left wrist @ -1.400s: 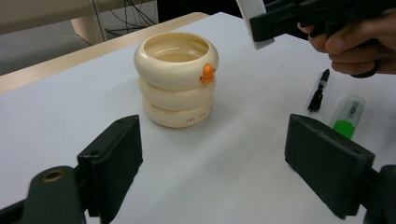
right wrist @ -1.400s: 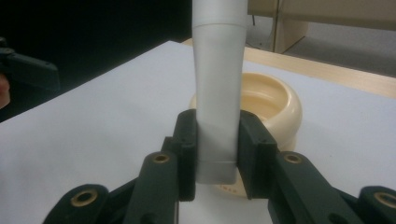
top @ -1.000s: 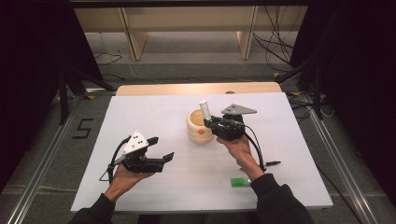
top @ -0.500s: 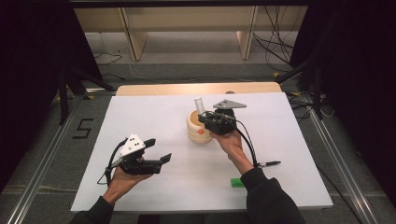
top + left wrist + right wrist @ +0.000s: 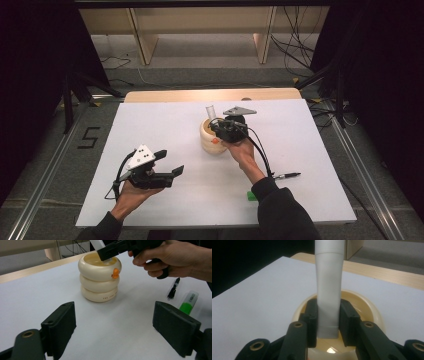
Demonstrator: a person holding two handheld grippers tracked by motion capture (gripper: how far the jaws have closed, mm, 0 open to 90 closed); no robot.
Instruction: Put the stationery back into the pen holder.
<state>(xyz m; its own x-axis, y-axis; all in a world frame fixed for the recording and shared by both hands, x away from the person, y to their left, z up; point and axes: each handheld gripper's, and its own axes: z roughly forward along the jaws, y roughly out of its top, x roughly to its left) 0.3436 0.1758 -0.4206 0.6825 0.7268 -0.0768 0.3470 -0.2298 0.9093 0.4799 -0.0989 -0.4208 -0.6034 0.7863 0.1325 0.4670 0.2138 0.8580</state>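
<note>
Right gripper [image 5: 218,126] has its jaws clamped low on a light, squishy-looking white tube [image 5: 329,287] right over the cream ringed holder [image 5: 214,141], left gripper [image 5: 167,164] idling wide open nearby.

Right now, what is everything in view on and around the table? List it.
Cream holder: one, three stacked rings, orange knob, table middle.
White tube: one, upright, clamped over the holder's opening.
Black pen: one, lying right of the person's right forearm.
Green marker: one, green and white, near table's front edge.
Table: one, white top.
Left tool: one, black, open, above the table.
Right tool: one, black, shut on the tube.
</note>
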